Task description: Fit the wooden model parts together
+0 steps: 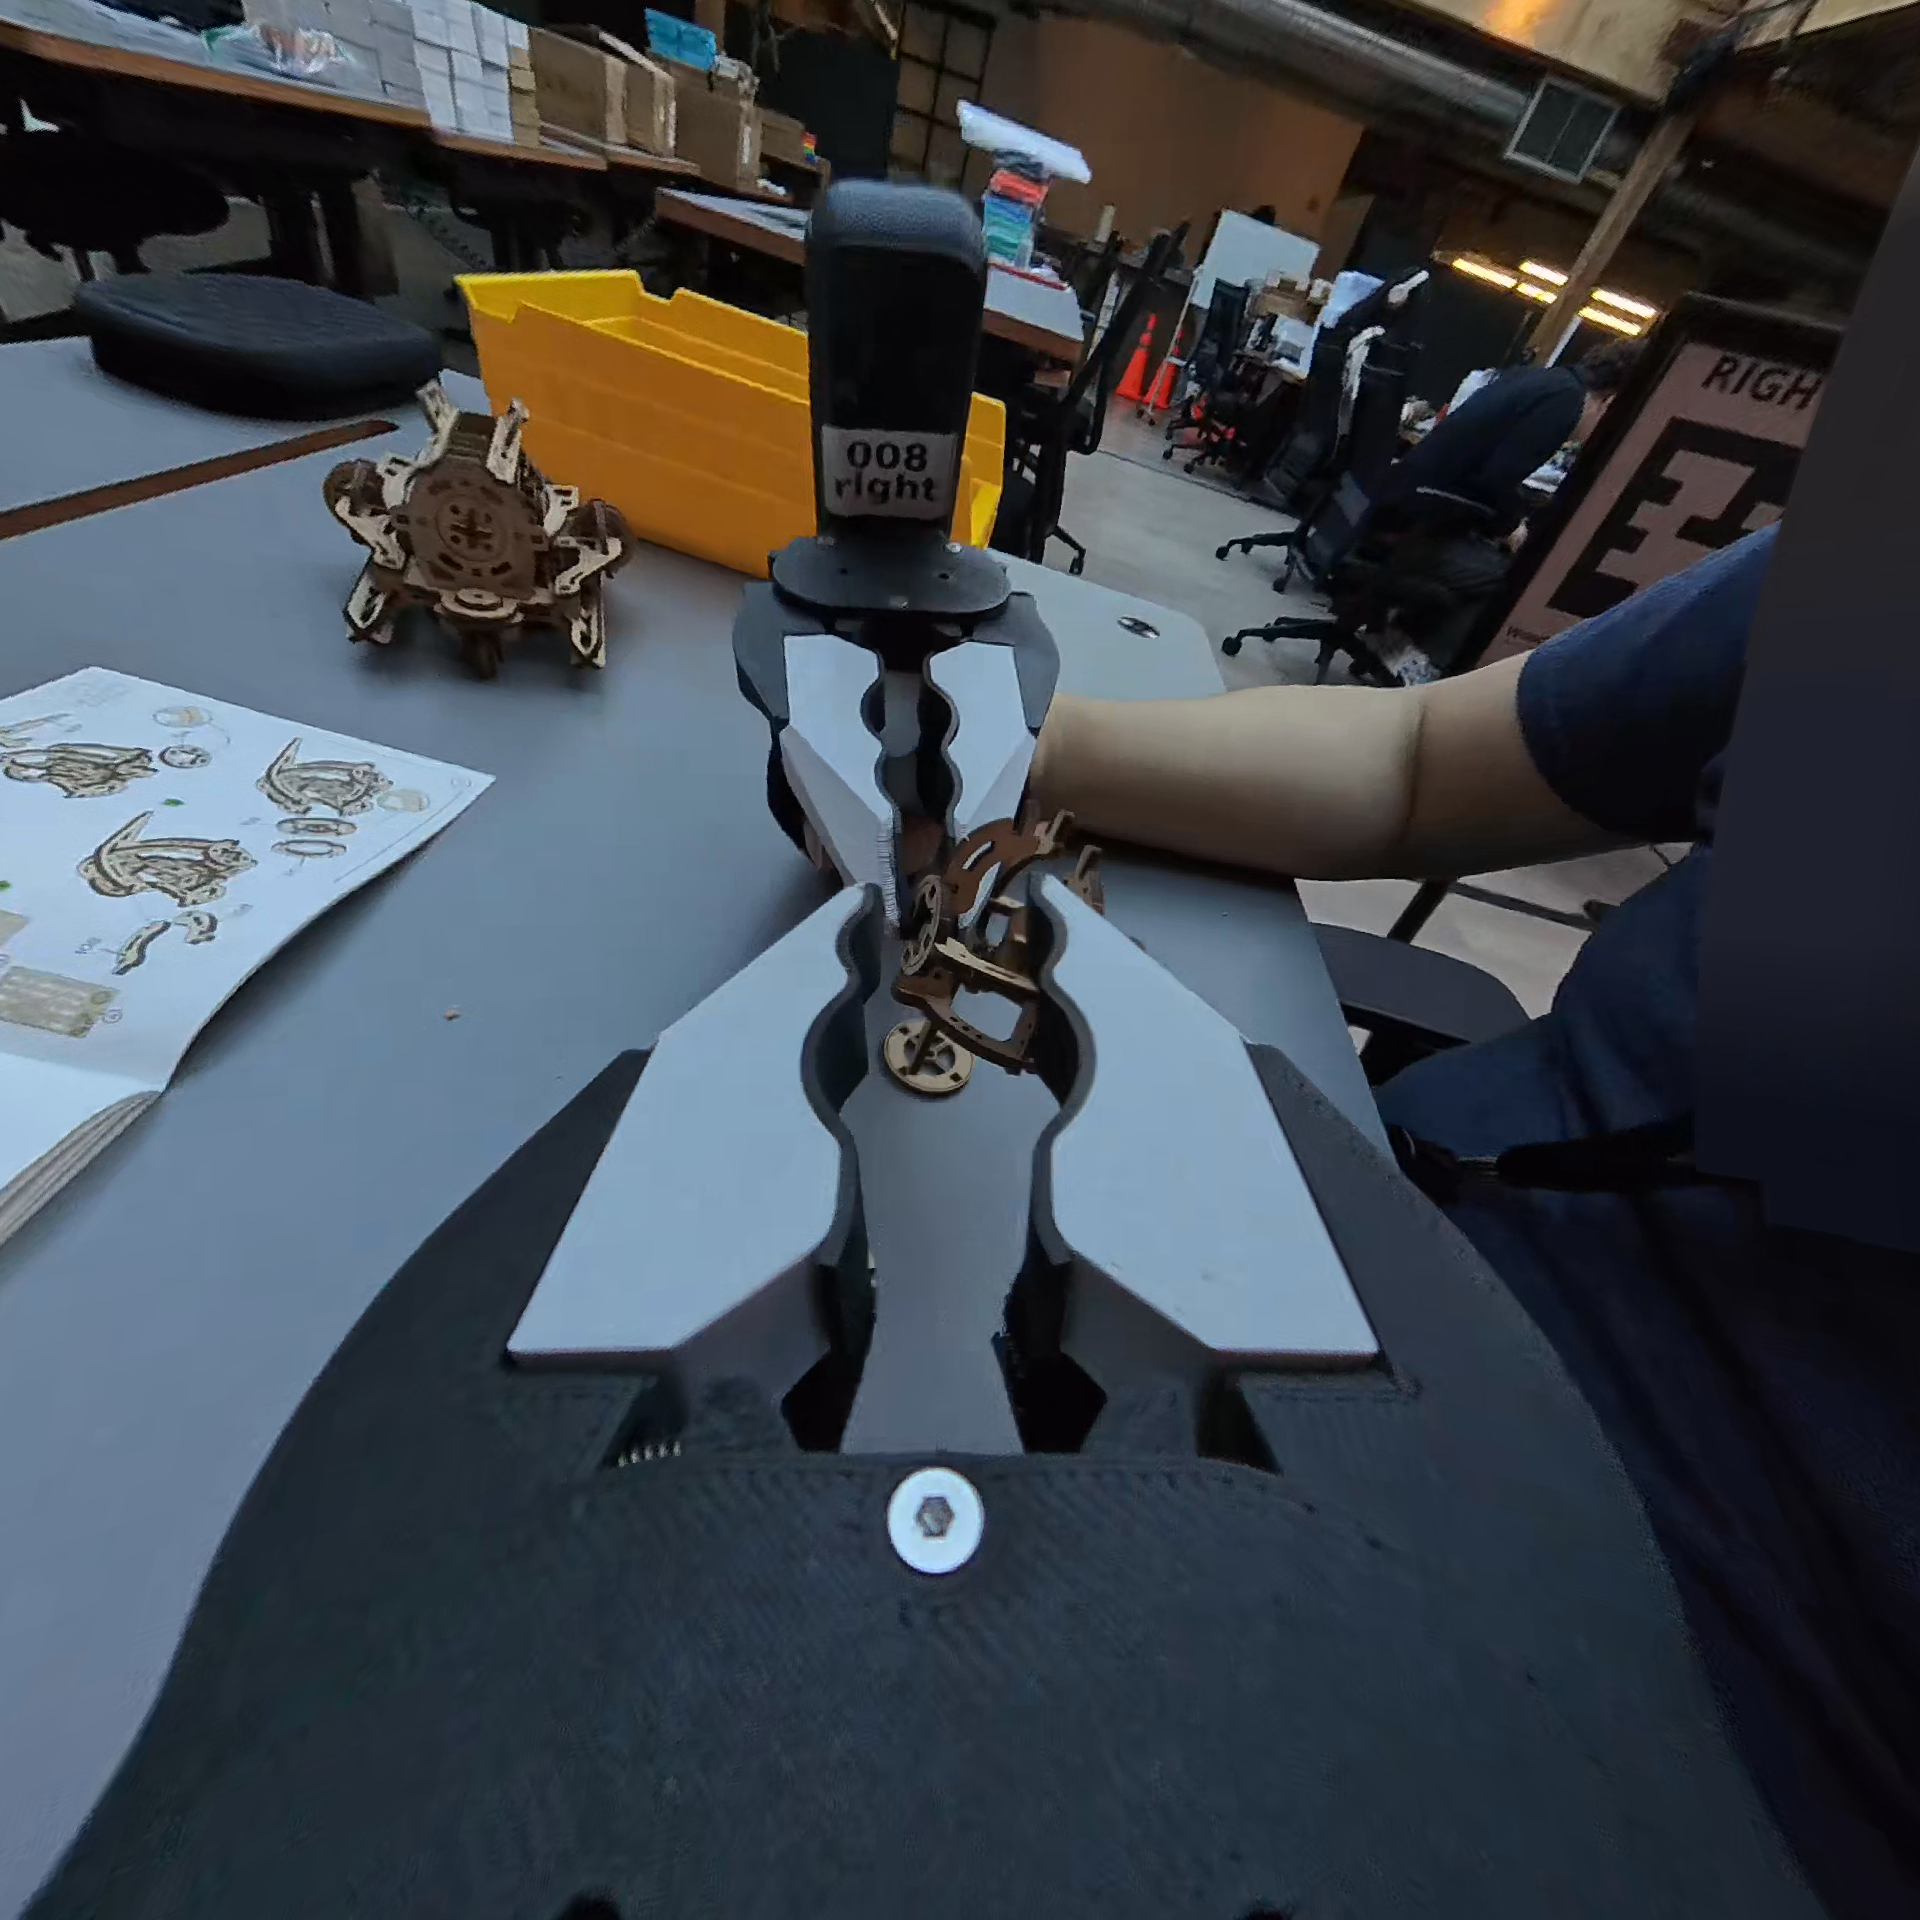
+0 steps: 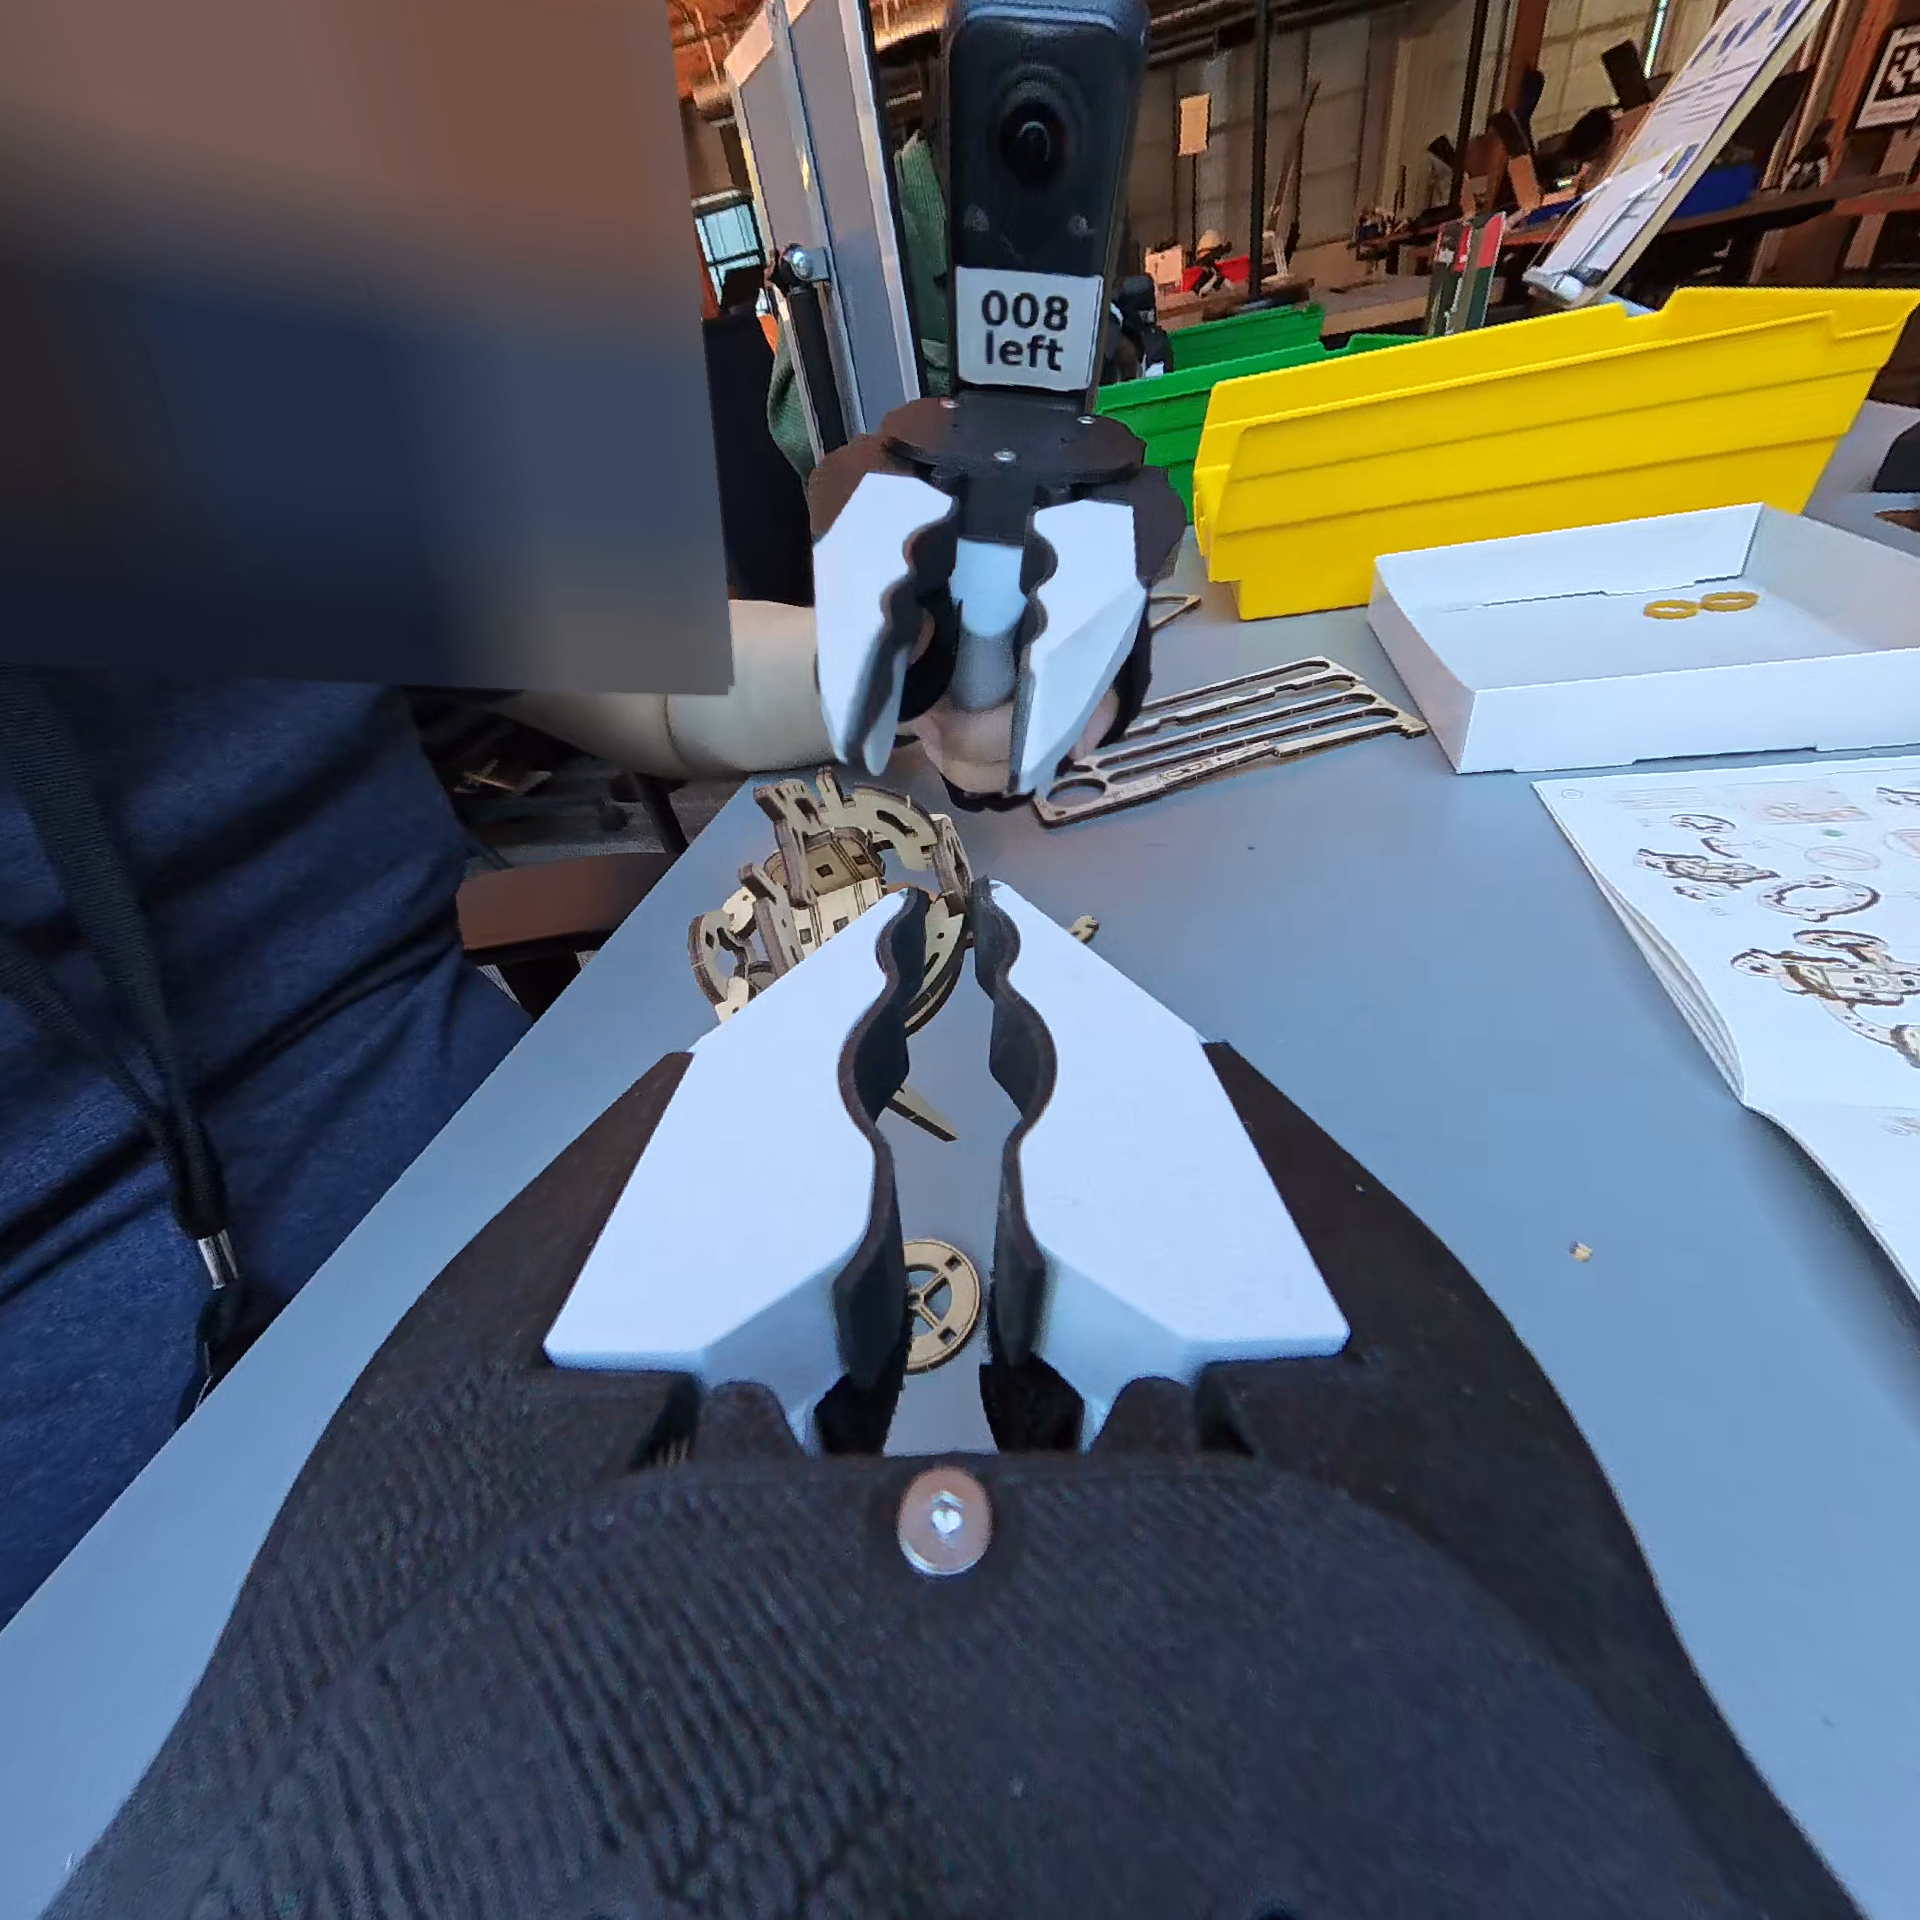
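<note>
A small brown wooden sub-assembly of curved plates and gears sits at the near edge of the grey table. It also shows in the right wrist view. My left gripper is open, its fingers on either side of the sub-assembly with a gap on the left side. My right gripper faces it and is shut on a thin curved plate of the sub-assembly. A loose wooden wheel lies on the table under my right gripper.
A finished wooden model stands at the back left in front of a yellow bin. An open instruction booklet, a white box tray and an emptied wooden part sheet lie to the right. A person's arm rests by the table edge. The loose wooden wheel is about 9 cm from my right fingertips. My left wrist view looks at it from another angle.
</note>
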Demonstrator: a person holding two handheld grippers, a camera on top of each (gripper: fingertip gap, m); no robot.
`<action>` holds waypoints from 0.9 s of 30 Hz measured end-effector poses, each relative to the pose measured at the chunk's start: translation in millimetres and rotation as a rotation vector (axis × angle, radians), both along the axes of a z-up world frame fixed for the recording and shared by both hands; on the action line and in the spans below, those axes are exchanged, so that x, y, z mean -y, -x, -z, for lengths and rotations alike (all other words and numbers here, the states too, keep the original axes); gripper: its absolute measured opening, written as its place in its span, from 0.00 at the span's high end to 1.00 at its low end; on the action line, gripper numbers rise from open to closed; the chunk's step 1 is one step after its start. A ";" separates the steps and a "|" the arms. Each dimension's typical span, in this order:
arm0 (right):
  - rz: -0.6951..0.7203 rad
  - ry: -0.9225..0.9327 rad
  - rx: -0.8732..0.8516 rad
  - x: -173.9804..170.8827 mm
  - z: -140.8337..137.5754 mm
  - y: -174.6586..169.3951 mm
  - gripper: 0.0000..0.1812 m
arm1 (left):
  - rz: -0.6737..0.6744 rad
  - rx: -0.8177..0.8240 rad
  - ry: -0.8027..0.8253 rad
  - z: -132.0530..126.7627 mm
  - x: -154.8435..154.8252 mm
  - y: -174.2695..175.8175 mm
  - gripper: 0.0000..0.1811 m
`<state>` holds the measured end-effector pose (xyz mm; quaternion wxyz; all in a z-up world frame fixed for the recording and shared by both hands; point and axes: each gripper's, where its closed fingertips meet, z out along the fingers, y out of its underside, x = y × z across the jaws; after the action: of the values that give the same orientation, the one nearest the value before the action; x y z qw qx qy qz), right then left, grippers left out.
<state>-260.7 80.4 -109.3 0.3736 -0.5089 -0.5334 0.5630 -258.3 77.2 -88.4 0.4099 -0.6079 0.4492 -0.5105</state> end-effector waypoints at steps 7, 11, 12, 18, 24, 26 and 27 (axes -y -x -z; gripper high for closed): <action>0.062 -0.011 -0.160 -9.1 -24.4 -5.8 0.96 | 0.045 0.017 -0.042 2.9 9.6 -4.7 0.60; 0.109 -0.007 -0.234 -13.6 -36.5 -6.7 0.96 | -0.041 -0.004 -0.186 5.0 10.6 -15.5 0.51; 0.116 -0.006 -0.247 -14.1 -38.6 -6.3 0.96 | -0.081 -0.009 -0.234 4.1 8.1 -16.4 0.52; 0.083 0.016 -0.246 -7.8 -36.6 4.5 0.96 | -0.175 0.048 -0.423 -13.8 10.1 -13.7 0.61; 0.067 0.049 -0.265 -6.0 -38.6 7.0 0.96 | -0.171 0.026 -0.515 -12.4 13.0 -11.9 0.67; 0.061 0.066 -0.284 -5.6 -41.0 6.4 0.96 | -0.177 0.002 -0.537 -9.3 12.1 -13.3 0.64; 0.060 0.067 -0.282 -5.3 -40.6 6.9 0.96 | -0.181 -0.008 -0.549 -8.1 11.7 -13.7 0.65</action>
<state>-267.5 85.8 -68.7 0.4442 -0.4528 -0.4411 0.6349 -244.6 65.4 -80.4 0.6013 -0.5139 0.5160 -0.3287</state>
